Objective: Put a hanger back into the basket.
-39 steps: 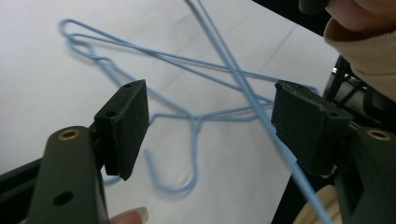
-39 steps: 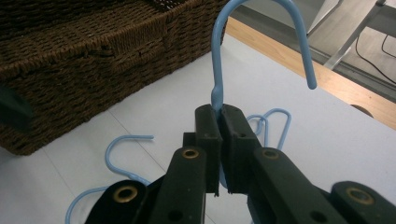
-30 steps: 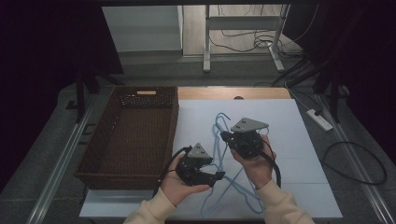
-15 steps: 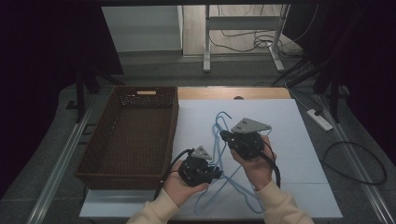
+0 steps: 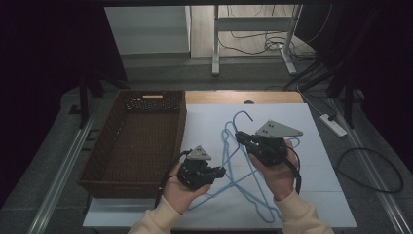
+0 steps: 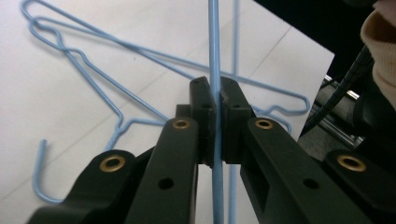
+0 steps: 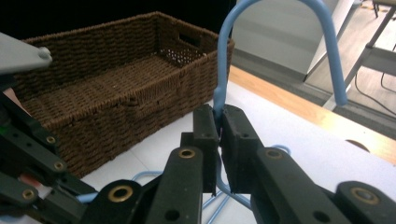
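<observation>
Blue wire hangers [image 5: 234, 183] lie tangled on the white table cover. My left gripper [image 5: 221, 171] [image 6: 215, 93] is shut on a straight blue wire [image 6: 214, 42] of one hanger; its jaws have just been closing onto it. My right gripper [image 5: 239, 136] [image 7: 218, 119] is shut on a hanger's neck just below its hook [image 7: 322, 28] [image 5: 242, 115], which stands upright; its jaws have just eased a little but still pinch the wire. Another hanger [image 6: 84, 60] lies flat on the cover beyond the left jaws.
A brown wicker basket [image 5: 131, 141] [image 7: 116, 79] stands to the left of the hangers, close to my left hand. The white cover [image 5: 302, 195] has bare room at the right. A power strip [image 5: 333, 124] and a cable [image 5: 370, 170] lie on the floor to the right.
The left jaws have closed on the hanger wire. Both hands have risen slightly, with the hook end lifted off the cover.
</observation>
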`<state>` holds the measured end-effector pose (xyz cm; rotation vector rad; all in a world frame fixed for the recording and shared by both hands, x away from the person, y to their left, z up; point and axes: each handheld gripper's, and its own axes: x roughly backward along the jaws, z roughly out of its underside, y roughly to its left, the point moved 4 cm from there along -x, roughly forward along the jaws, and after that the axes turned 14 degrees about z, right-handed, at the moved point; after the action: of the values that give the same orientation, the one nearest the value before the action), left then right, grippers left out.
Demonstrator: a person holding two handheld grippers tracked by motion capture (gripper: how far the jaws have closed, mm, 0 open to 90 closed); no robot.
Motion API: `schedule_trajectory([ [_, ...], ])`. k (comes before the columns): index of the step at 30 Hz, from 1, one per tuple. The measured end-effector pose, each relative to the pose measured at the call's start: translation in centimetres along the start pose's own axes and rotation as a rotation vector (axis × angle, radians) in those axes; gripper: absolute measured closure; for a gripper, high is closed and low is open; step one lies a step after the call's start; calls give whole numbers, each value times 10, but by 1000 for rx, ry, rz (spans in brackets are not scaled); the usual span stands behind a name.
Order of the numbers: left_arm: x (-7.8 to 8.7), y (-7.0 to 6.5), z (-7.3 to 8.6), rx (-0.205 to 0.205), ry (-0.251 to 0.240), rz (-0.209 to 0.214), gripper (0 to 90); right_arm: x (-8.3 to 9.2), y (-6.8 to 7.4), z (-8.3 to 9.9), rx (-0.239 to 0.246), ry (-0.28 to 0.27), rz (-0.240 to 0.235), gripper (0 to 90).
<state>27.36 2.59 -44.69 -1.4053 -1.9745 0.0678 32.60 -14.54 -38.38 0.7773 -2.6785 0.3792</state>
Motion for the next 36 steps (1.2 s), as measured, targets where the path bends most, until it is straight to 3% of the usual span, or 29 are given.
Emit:
schedule_trajectory([
  [4, 12, 1, -5, -1, -33, -4, 864, 5, -3, -2, -10, -32, -19, 775],
  [9, 31, 1, -11, 4, -90, 1, 864, 12, -3, -2, -22, -76, 0, 502],
  [14, 51, 3, -16, 4, -131, 10, 864, 24, -9, 3, -34, -107, -12, 392],
  [21, 81, 13, -18, 0, -163, -5, 863, 31, -17, 30, -24, -63, -26, 340],
  [29, 114, 38, -15, 5, -208, -24, 864, 30, -36, 73, -87, 17, -68, 293],
  [36, 141, 58, -11, 16, -239, -64, 864, 30, -44, 98, -104, 58, -58, 267],
])
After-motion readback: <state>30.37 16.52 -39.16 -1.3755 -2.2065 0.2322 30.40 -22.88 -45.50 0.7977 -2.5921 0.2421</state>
